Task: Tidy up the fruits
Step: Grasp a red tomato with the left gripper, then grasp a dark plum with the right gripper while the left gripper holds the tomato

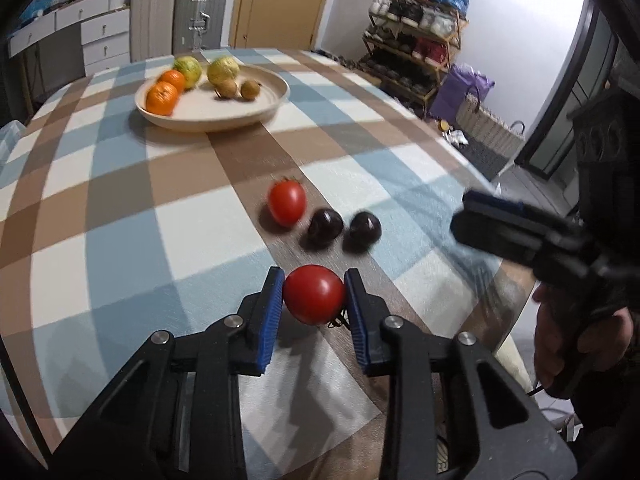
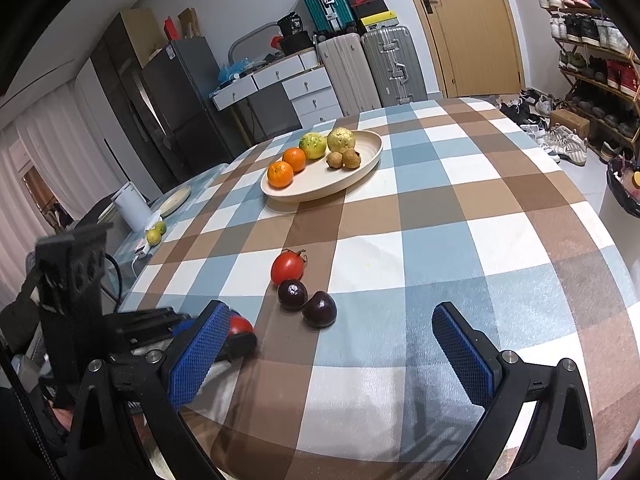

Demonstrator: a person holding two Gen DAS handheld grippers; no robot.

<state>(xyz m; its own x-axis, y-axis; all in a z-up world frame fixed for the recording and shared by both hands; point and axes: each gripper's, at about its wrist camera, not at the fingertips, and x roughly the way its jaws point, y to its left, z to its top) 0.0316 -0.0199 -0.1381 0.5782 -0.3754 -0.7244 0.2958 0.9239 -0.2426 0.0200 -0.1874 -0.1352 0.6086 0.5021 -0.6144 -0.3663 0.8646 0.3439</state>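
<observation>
My left gripper [image 1: 314, 294] is shut on a red tomato [image 1: 314, 294] and holds it just above the checked tablecloth; that tomato also peeks out in the right wrist view [image 2: 241, 325]. A second tomato [image 1: 286, 202] and two dark plums [image 1: 325, 227] [image 1: 364, 230] lie on the cloth ahead. A cream plate [image 1: 256, 114] at the far side holds two oranges [image 1: 161, 98], two yellow-green fruits [image 1: 223, 71] and two small brown fruits [image 1: 250, 90]. My right gripper [image 2: 326, 346] is open and empty, just right of the plums [image 2: 319, 309].
The right gripper shows at the right edge in the left wrist view [image 1: 520, 232]. The table edge [image 1: 480, 168] curves on the right. A white jug [image 2: 132, 206] and small green fruits [image 2: 154, 235] sit on a side surface at left. Suitcases [image 2: 390, 66] and a shoe rack [image 2: 592, 64] stand behind.
</observation>
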